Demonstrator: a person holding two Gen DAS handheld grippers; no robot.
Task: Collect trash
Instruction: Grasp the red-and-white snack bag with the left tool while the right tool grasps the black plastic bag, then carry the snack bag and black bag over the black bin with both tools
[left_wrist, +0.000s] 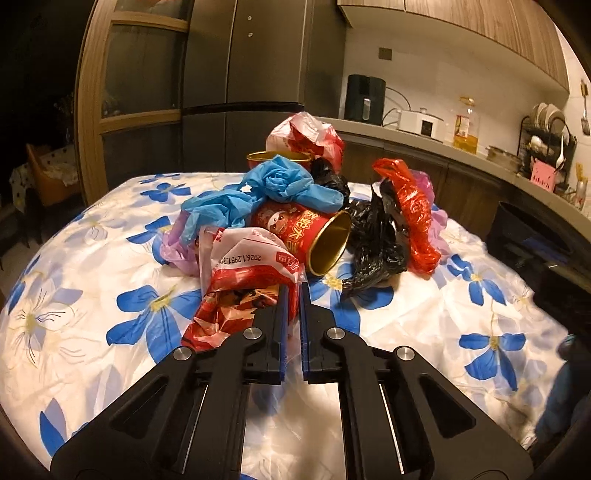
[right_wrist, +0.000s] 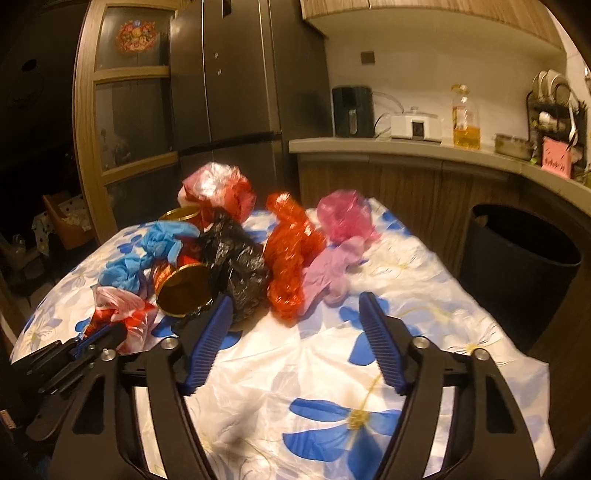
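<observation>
The step in hand is the first pick from the trash pile: the left gripper has its jaws drawn together on the near edge of the red-and-white plastic bag, which lies at the near left of the heap on the flower-patterned surface. The right gripper hovers with its jaws apart and nothing between them, its left finger just beside the black bag and the gold-rimmed red can, with the red bag and the pink glove lying just beyond its tips. The rest of the pile, a blue glove among it, sits untouched. The black bin stands off the right edge of the surface. Next, I judge, the left must lift its bag clear without dragging the can, and the right must settle on one piece and pinch it.
</observation>
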